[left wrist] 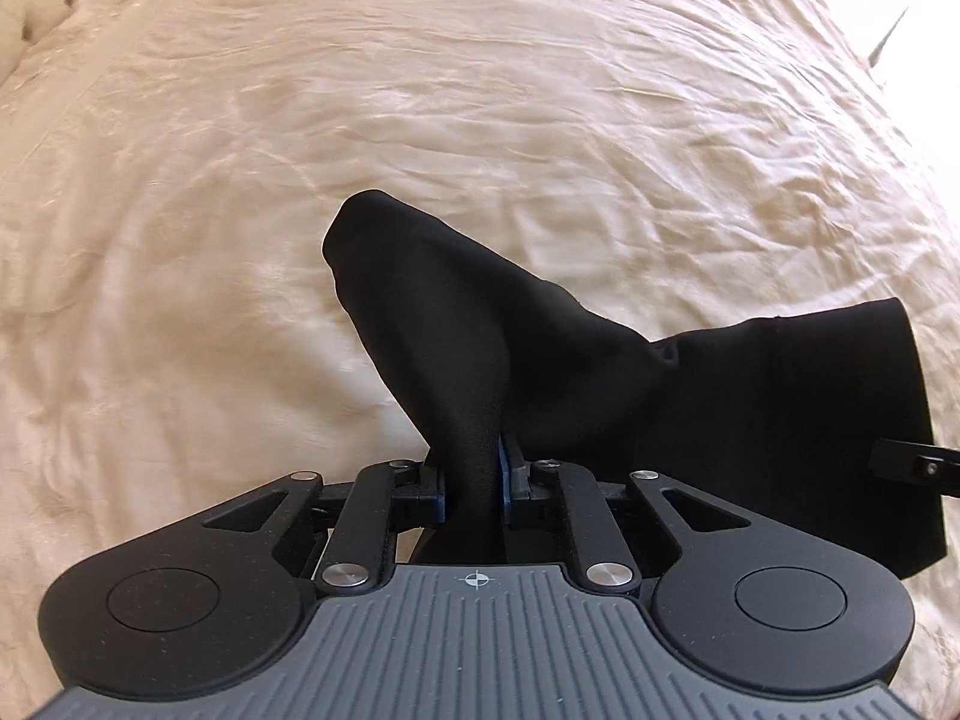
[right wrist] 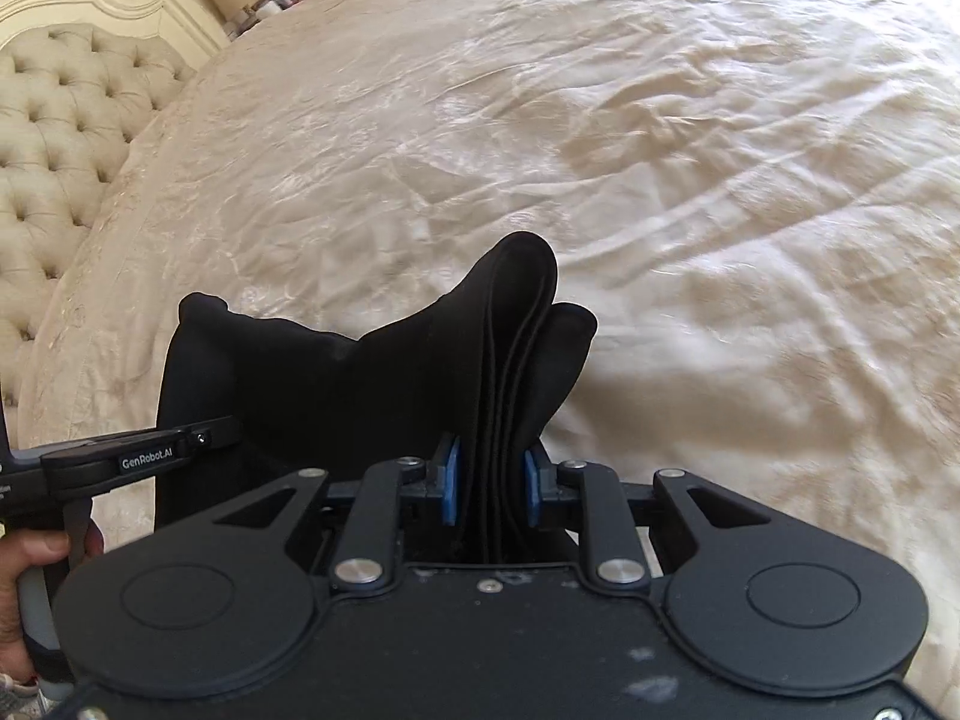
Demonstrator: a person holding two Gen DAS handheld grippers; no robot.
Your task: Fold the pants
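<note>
**Both grippers clamped on black pants, lifted over bed**

Nearest the lens in your left wrist view: left gripper (left wrist: 474, 483), angled steeply down, blue pads squeezed nearly together on a thin bunch of the black pants (left wrist: 540, 360). Fabric rises from the pads to a rounded peak, then runs off right toward the right gripper (left wrist: 912, 468), only a black bit of which shows at the right edge.

Right wrist view: your right gripper (right wrist: 492, 489) also tips down, pads closed on a thicker stack w/ several folded layers of the pants (right wrist: 336, 384) edge-on btwn them. Cloth spans left from there to the left gripper (right wrist: 144, 453), whose labelled finger pokes in at the near left. Your left hand (right wrist: 36, 552) wraps its handle at the bottom-left corner.

Pants hang btwn the two grippers, near you, above the cream bedspread (left wrist: 420, 120), which is wrinkled all over. Tufted headboard (right wrist: 66, 114) sits far left.
</note>
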